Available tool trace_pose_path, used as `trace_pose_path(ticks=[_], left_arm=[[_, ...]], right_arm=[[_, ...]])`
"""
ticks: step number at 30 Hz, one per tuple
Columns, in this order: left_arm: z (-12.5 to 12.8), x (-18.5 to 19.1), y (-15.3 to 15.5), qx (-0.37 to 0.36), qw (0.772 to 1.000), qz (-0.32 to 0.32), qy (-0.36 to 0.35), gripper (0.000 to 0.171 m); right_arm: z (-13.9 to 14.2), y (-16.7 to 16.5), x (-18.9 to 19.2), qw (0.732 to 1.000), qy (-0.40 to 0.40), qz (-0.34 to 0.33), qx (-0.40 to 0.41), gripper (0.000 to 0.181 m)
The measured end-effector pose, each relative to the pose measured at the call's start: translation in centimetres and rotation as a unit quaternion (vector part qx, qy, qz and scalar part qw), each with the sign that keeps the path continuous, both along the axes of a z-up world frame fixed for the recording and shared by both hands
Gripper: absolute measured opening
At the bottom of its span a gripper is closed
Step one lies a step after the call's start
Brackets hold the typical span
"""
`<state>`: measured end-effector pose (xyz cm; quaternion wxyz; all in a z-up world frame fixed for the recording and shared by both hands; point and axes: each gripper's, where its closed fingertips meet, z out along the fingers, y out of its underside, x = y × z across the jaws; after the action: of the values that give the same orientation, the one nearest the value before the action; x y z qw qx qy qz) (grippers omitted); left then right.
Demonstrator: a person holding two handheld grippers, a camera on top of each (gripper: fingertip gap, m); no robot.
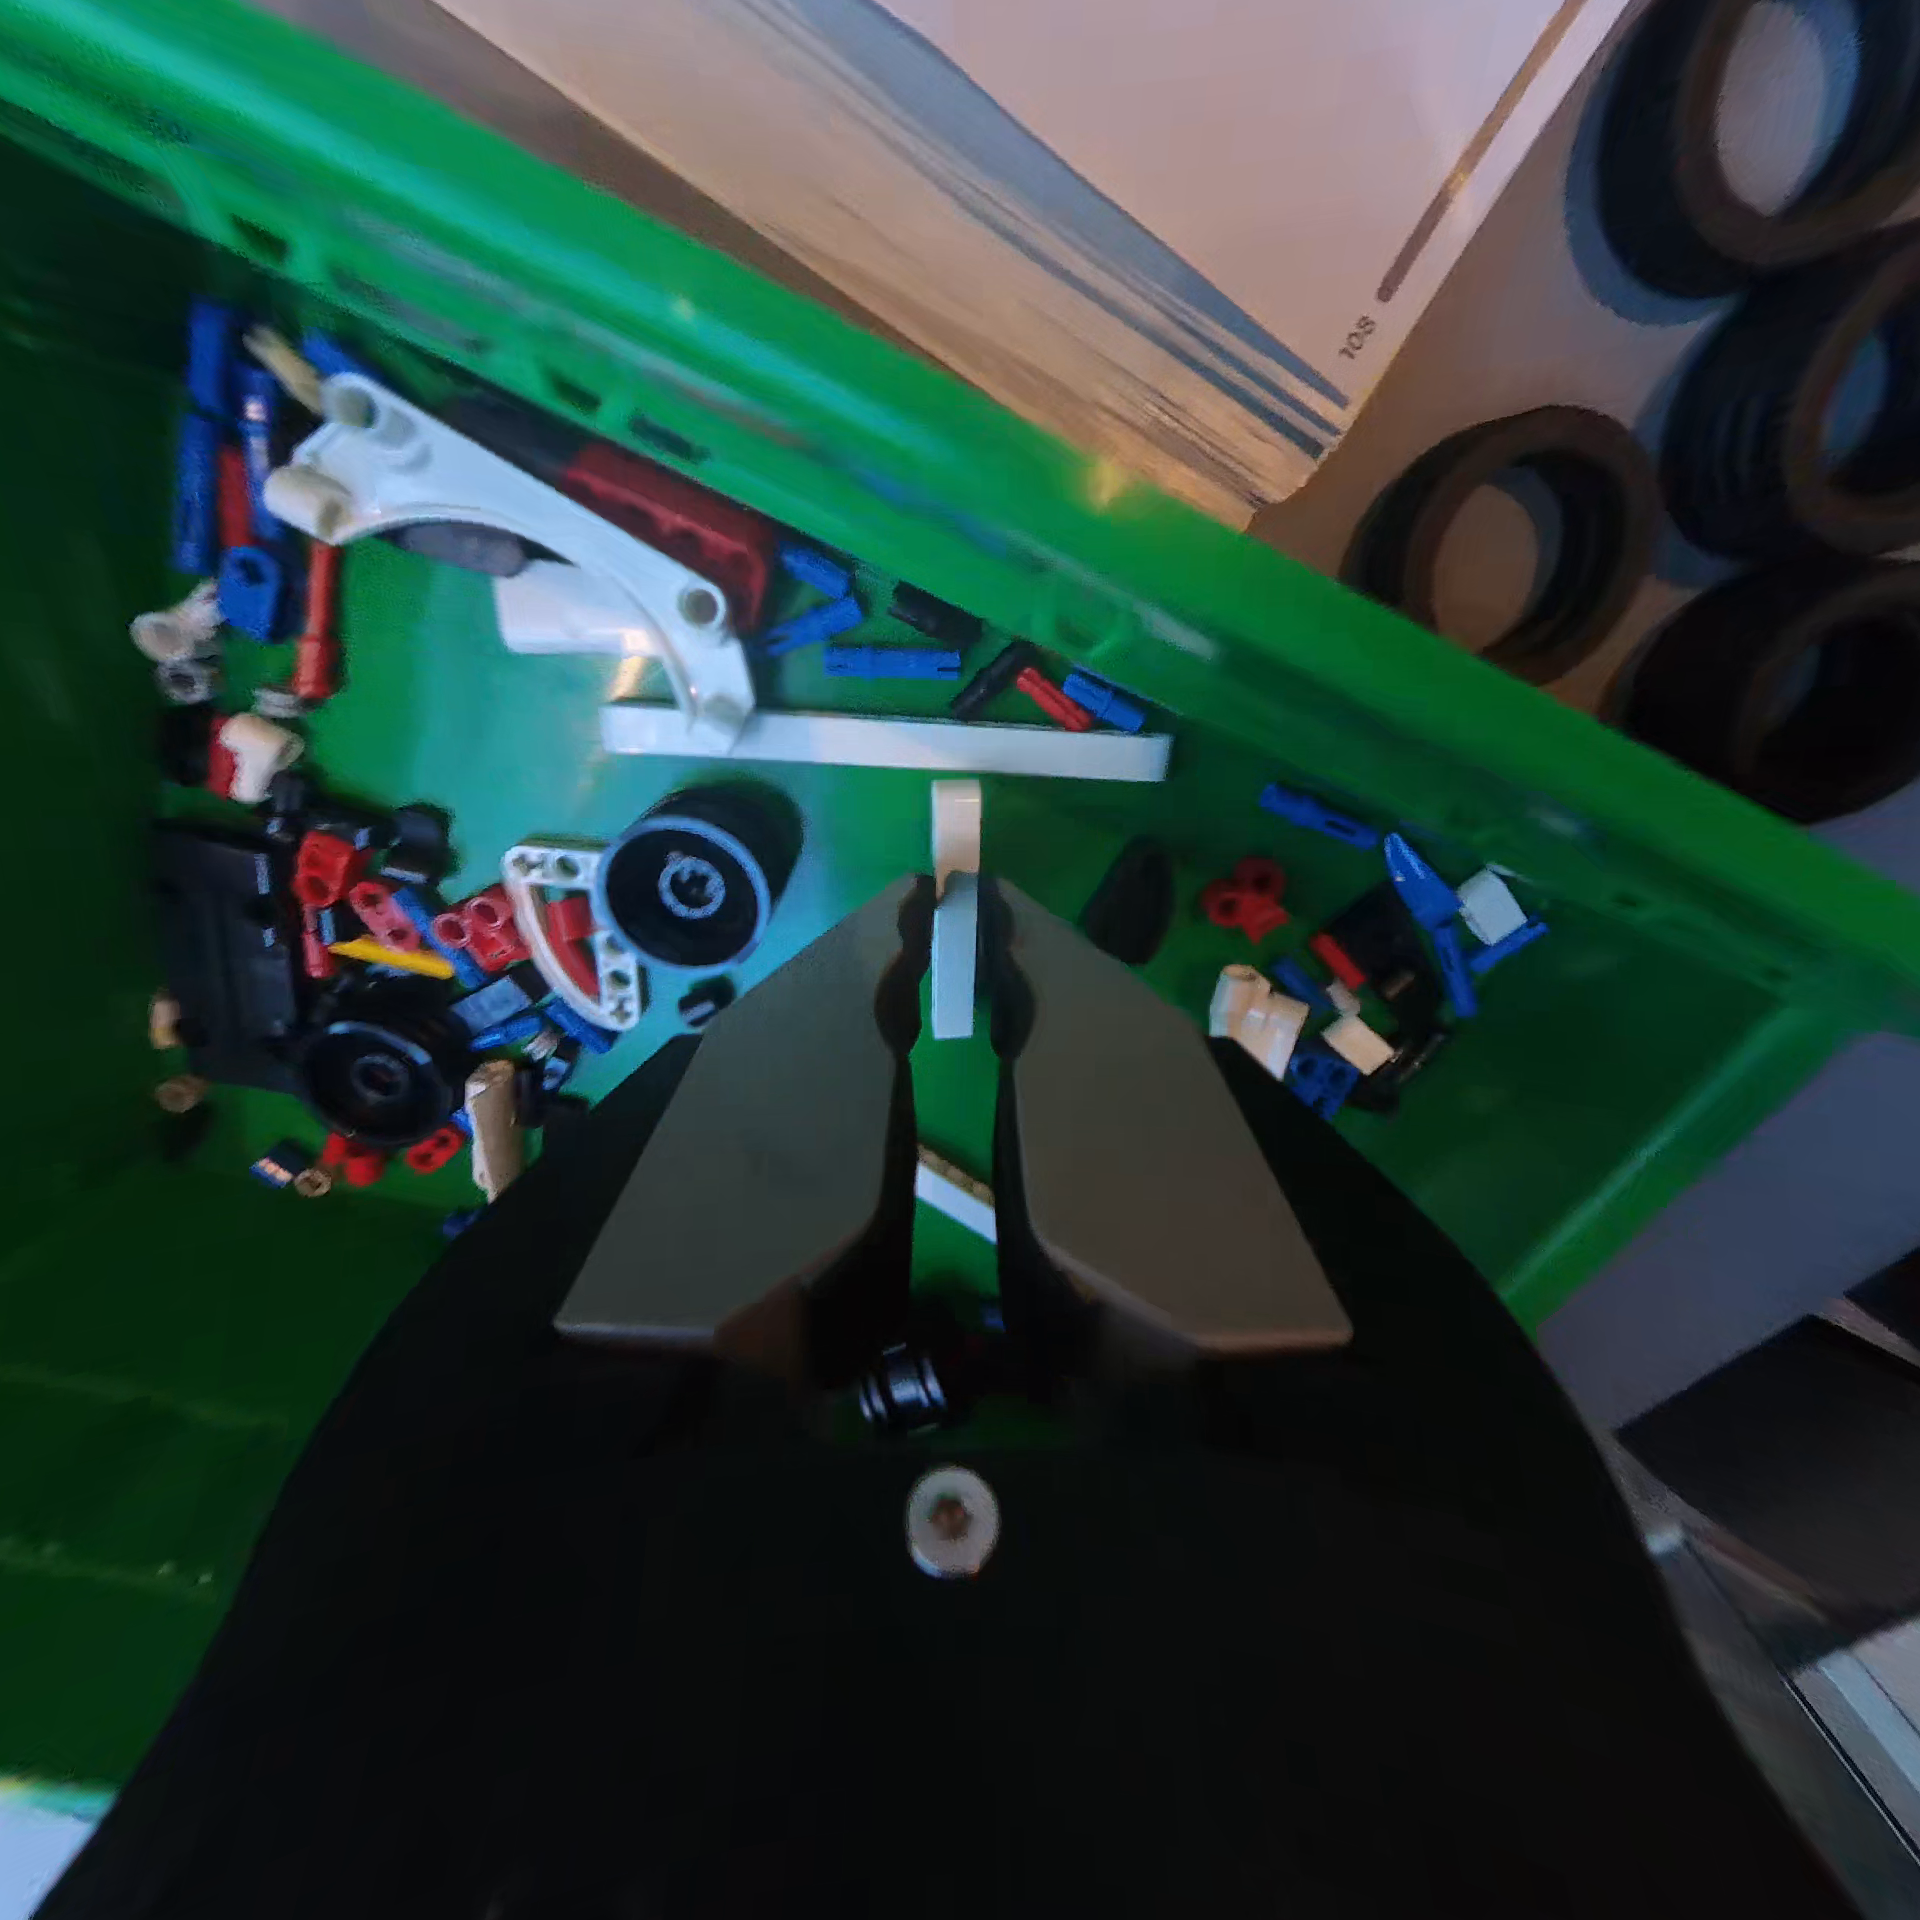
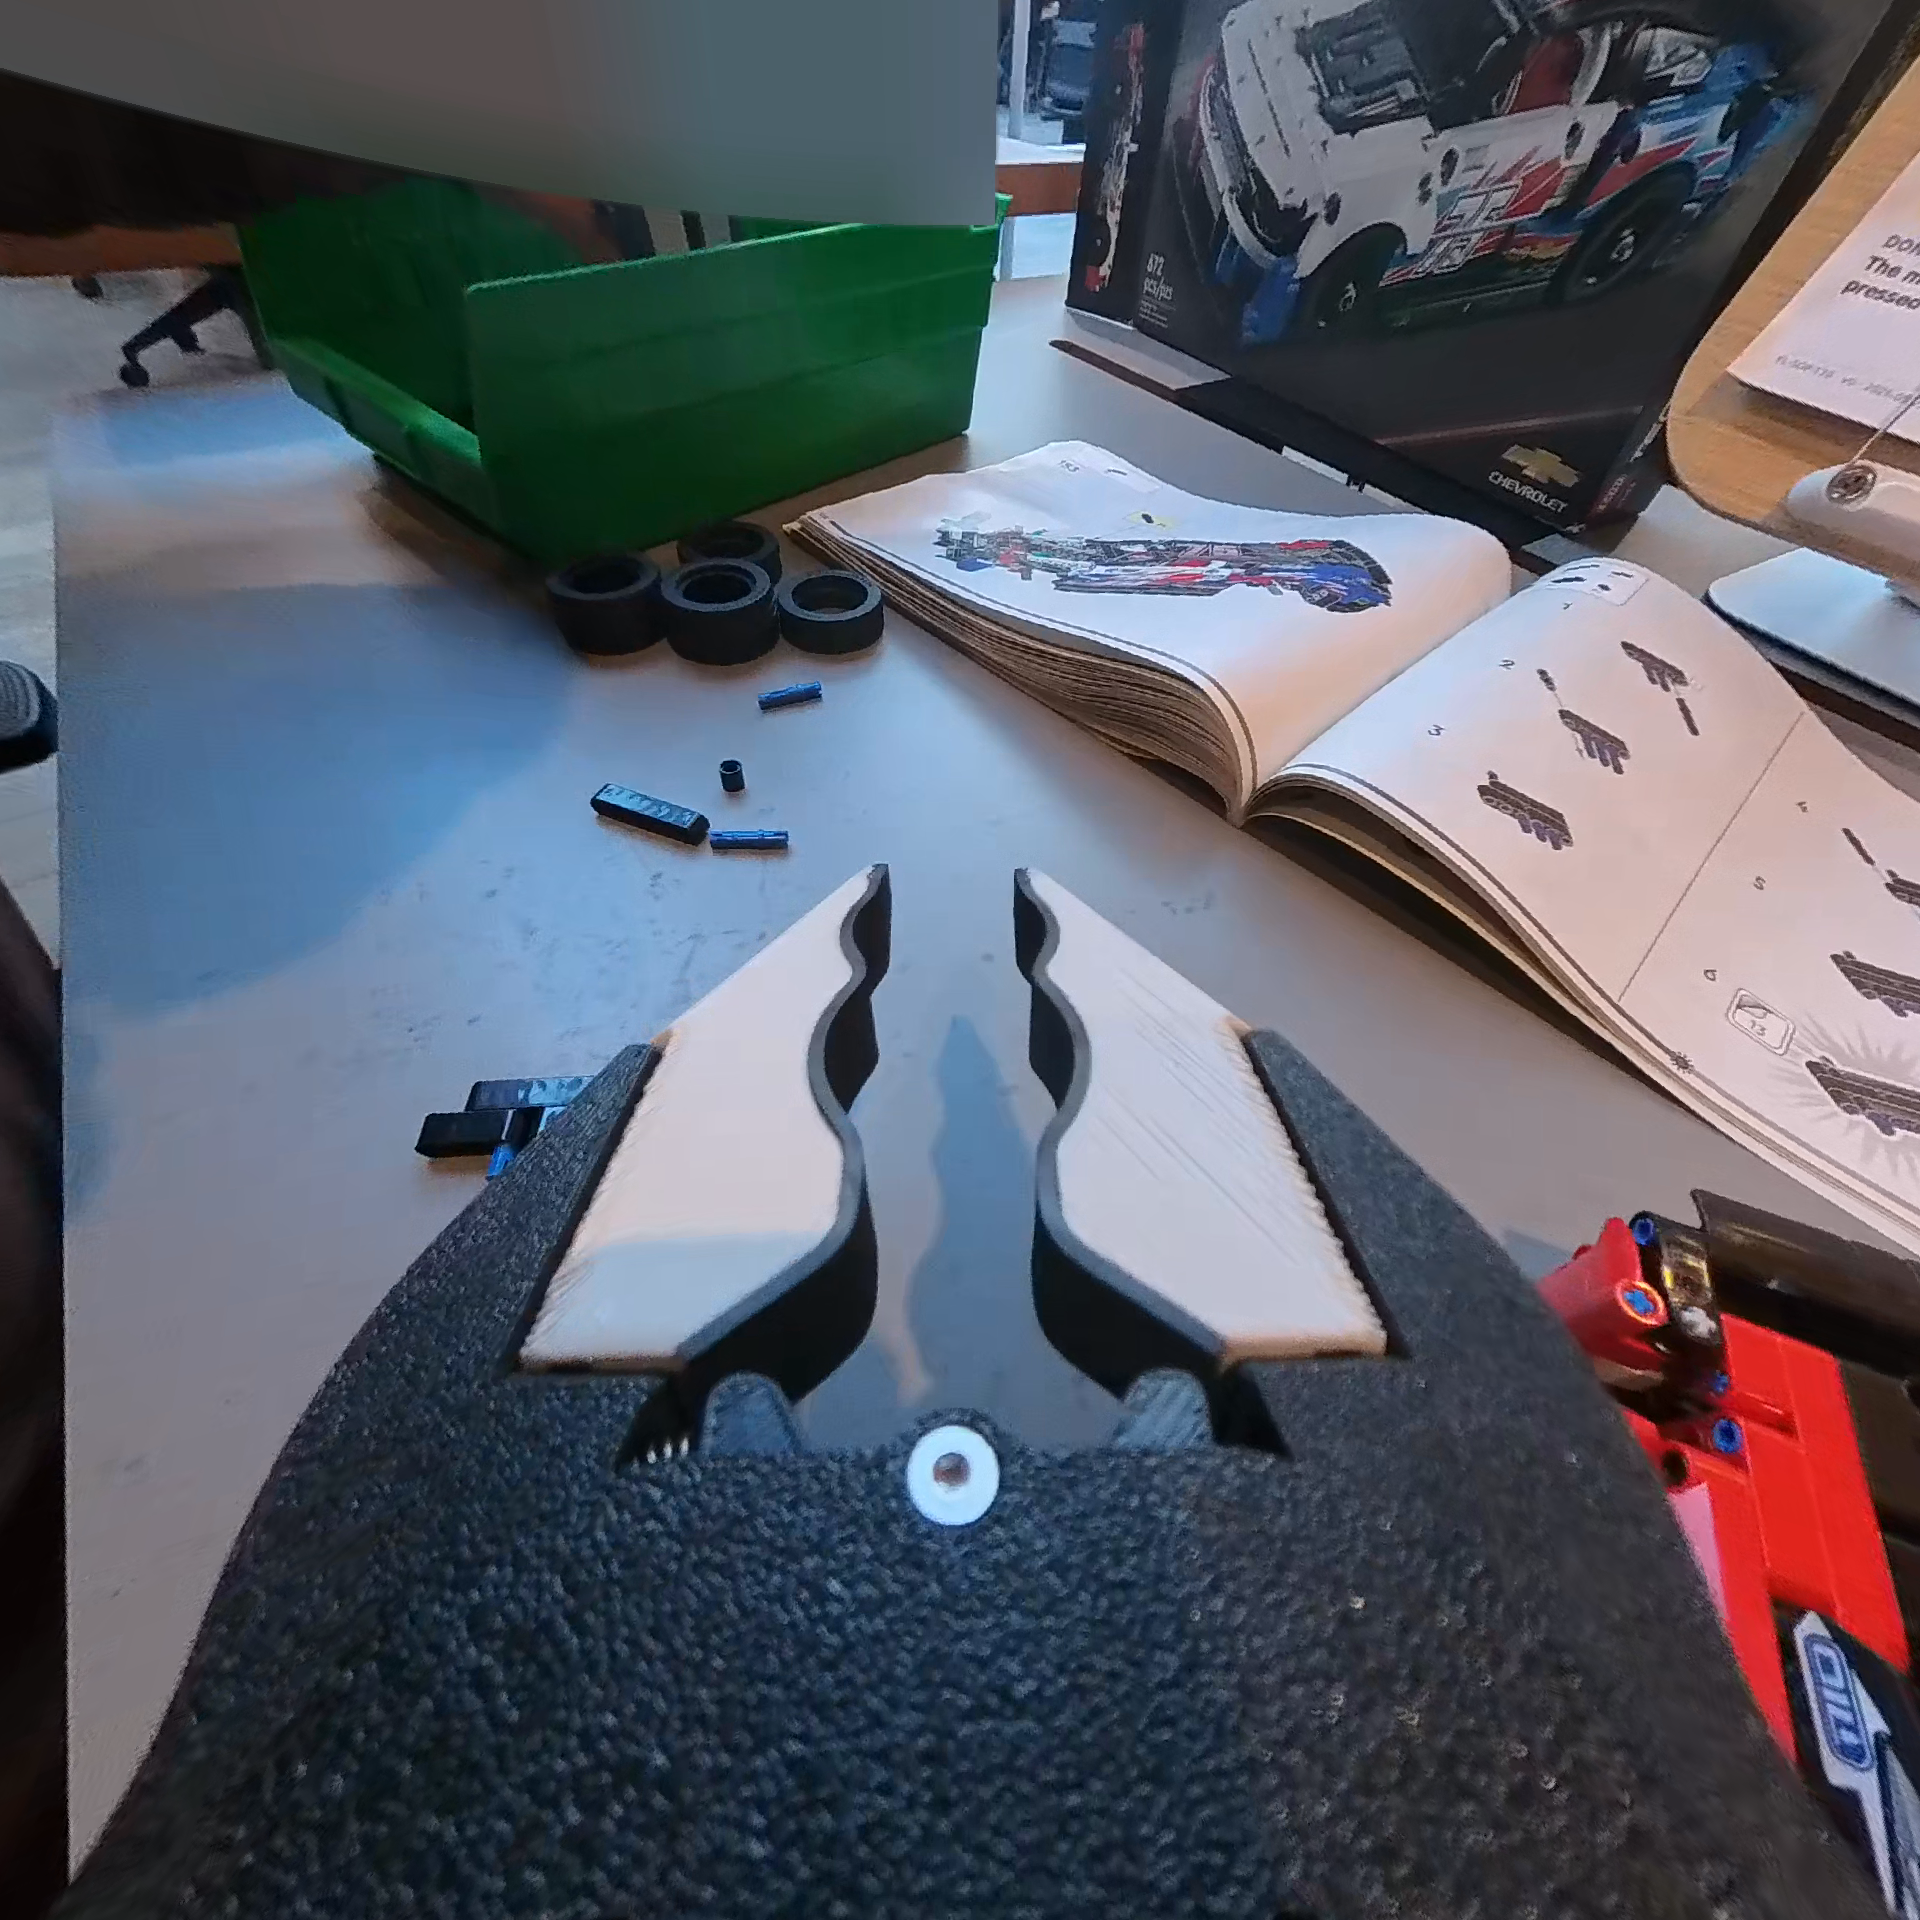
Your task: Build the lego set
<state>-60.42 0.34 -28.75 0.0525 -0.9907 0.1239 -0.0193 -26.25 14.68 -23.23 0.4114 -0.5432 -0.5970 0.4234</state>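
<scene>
In the left wrist view my left gripper (image 1: pixel 954 894) is inside the green bin (image 1: pixel 790 343), shut on a small white angled Lego piece (image 1: pixel 954 914) that sticks out past the fingertips. Loose pieces lie on the bin floor: a white curved panel (image 1: pixel 520 520), a long white beam (image 1: pixel 883 743), a black wheel hub (image 1: pixel 691 888) and many small blue, red and black parts. In the right wrist view my right gripper (image 2: pixel 952 883) is open and empty above the grey table (image 2: pixel 312 727). A partly built red and black model (image 2: pixel 1756 1455) sits at its right.
In the right wrist view the green bin (image 2: pixel 717 395) stands at the back, black tyres (image 2: pixel 717 608) in front of it, an open instruction booklet (image 2: pixel 1299 665) and the set's box (image 2: pixel 1455 239) to the right. Small black and blue pieces (image 2: pixel 649 812) lie on the table. Tyres (image 1: pixel 1507 540) also show beside the bin. The grippers' ends are close to 40 cm from one another. The black wheel hub (image 1: pixel 691 888) is about 4 cm from my left fingertips.
</scene>
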Motion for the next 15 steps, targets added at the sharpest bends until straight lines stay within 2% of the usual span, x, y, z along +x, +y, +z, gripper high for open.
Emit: trace_pose_path(ticks=[4, 7, 11, 15], left_arm=[[2.4, -2.2, -1.0, 0.044, 0.998, 0.026, 0.03, 0.006], [3.5, -3.4, -3.1, 0.039, 0.997, 0.043, 0.041, 0.006], [4.2, -3.6, -5.9, 0.016, 0.998, 0.04, 0.053, 0.02], [4.3, -2.9, -7.1, 0.024, 0.998, 0.015, 0.052, 0.021]], right_arm=[[0.0, 0.1, 0.0, 1.0, 0.001, 0.0, -0.005, 0.023], [0.1, 0.1, 0.0, 1.0, 0.002, 0.001, -0.008, 0.023], [0.1, 0.4, 0.0, 1.0, 0.004, -0.01, -0.006, 0.023], [0.2, 1.1, 0.1, 1.0, 0.007, -0.03, -0.002, 0.023]])
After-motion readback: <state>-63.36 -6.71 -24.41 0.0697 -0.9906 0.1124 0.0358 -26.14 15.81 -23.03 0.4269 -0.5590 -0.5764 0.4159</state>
